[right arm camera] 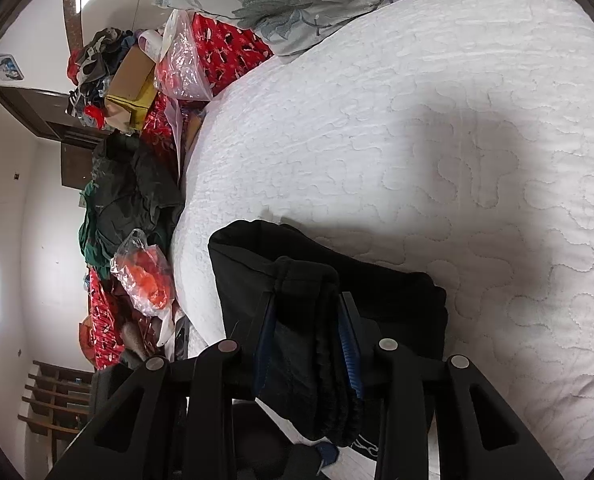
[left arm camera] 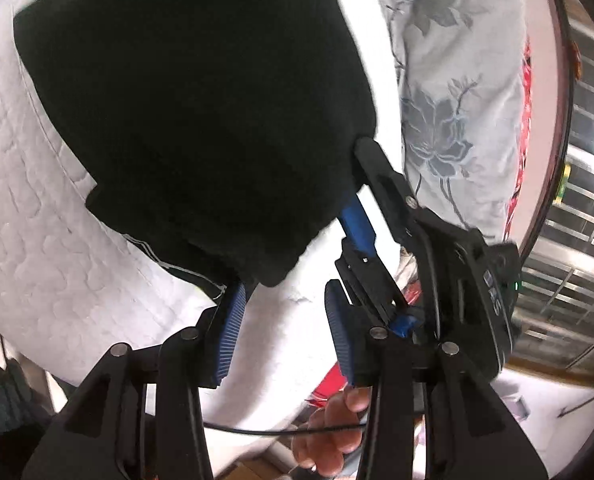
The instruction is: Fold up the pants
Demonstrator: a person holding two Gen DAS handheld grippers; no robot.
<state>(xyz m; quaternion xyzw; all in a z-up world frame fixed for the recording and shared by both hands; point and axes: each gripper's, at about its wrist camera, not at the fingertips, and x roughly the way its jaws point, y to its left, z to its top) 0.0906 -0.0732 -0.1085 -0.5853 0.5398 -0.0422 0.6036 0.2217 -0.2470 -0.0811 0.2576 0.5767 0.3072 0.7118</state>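
Note:
The black pants lie folded on the white quilted bed. In the left wrist view my left gripper is open, its blue pads wide apart just below the pants' near edge, holding nothing. My right gripper shows there too, its fingers clamped on the pants' right corner. In the right wrist view my right gripper is shut on a thick bunched fold of the black pants, which rest on the bed.
A floral pillow lies beside the pants and shows at the head of the bed in the right wrist view. Red bags, plastic bags and dark clothes pile along the bed's edge. A window with bars is at right.

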